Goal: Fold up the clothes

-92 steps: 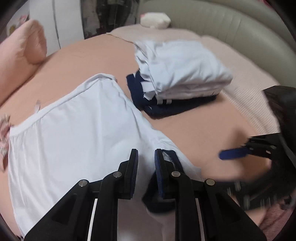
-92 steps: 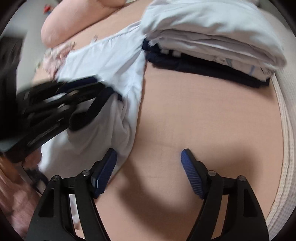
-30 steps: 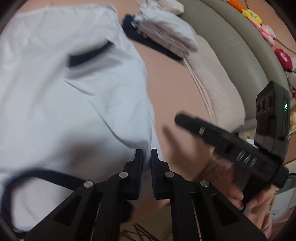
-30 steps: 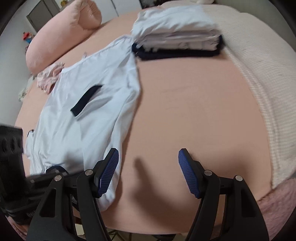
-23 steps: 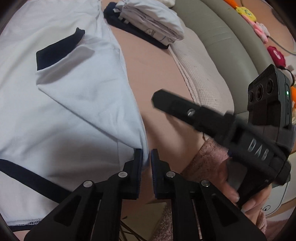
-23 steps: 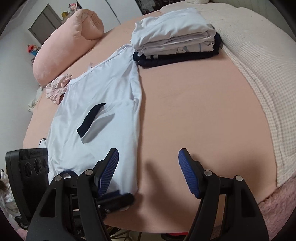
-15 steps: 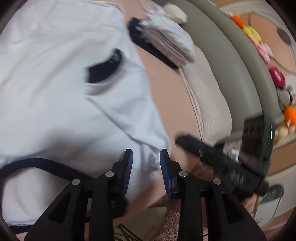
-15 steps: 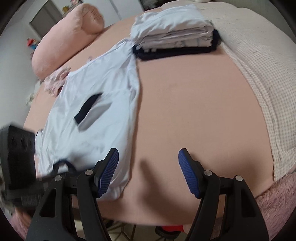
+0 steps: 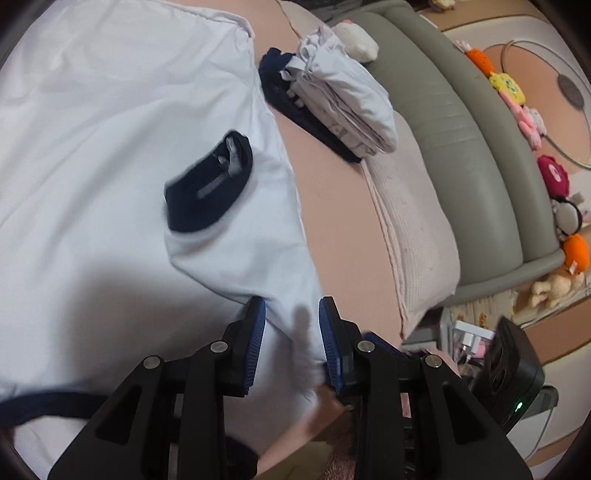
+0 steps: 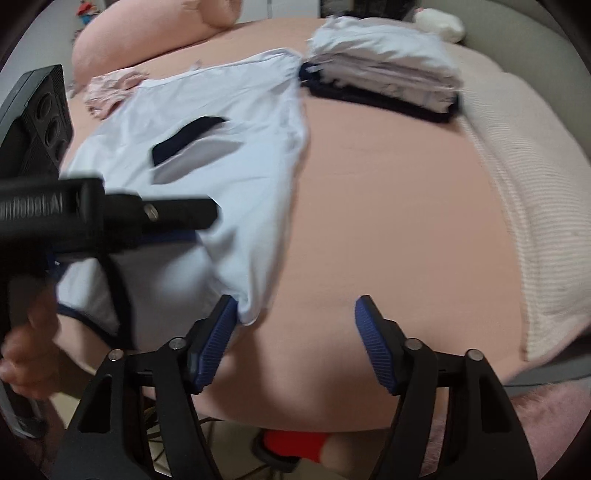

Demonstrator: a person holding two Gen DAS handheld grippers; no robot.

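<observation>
A white T-shirt with navy trim lies spread on the pink bed, one sleeve with a navy cuff folded onto its body. It also shows in the right wrist view. My left gripper is open, its jaws astride the shirt's near right corner. My right gripper is open and empty over bare sheet, its left finger beside the shirt's corner. The left gripper's body crosses the right wrist view.
A stack of folded clothes, white on navy, sits at the far side; it also shows in the right wrist view. A cream blanket and grey headboard lie to the right. A pink pillow lies at the far left.
My left gripper was shut on the shirt's corner and has opened, letting the cloth go. The sleeve now lies folded onto the shirt. My right gripper stayed open.
</observation>
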